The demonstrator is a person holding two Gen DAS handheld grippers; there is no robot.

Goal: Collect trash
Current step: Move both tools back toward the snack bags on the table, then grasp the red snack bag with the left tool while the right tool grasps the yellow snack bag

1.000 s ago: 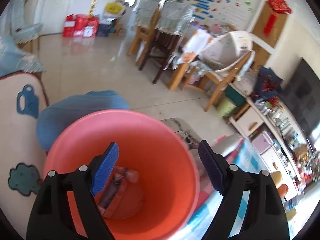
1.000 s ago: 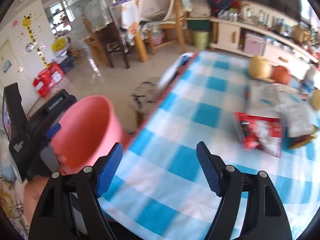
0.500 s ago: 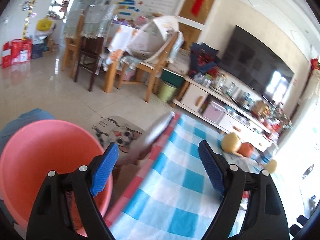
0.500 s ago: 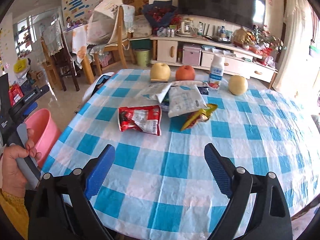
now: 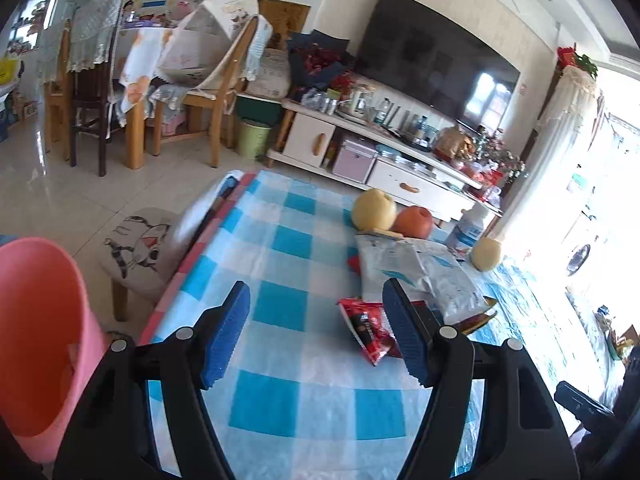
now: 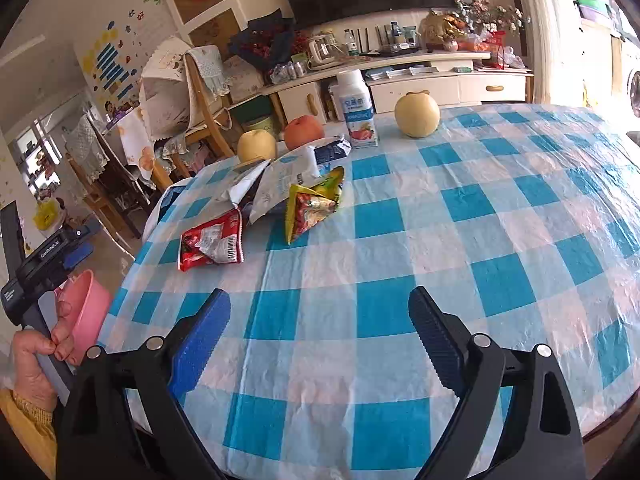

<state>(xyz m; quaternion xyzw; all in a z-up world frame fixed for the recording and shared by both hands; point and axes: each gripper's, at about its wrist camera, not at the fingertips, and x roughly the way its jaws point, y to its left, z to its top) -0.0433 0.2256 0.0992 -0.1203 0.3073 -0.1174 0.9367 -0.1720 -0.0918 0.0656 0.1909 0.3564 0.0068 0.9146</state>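
Note:
Snack wrappers lie on the blue-checked table [image 6: 500,216]: a red wrapper [image 6: 212,242], a yellow-green wrapper [image 6: 312,204] and white-blue bags [image 6: 284,180]. The red wrapper [image 5: 366,326] and the white bags [image 5: 416,272] also show in the left wrist view. A pink bin [image 5: 36,340] stands off the table's left edge; it also shows in the right wrist view [image 6: 86,312]. My left gripper [image 5: 316,334] is open and empty over the table's left part. My right gripper [image 6: 320,336] is open and empty over the near table.
Two yellow pears [image 6: 417,115] [image 6: 256,146], an orange fruit [image 6: 303,132] and a milk bottle [image 6: 356,110] stand behind the wrappers. A small stool [image 5: 138,248] stands by the table's left side. Chairs [image 5: 208,92] and a TV cabinet [image 5: 376,152] lie beyond.
My left gripper has swung from above the pink bin to over the table. My right gripper has pulled back and turned right, so the whole table shows.

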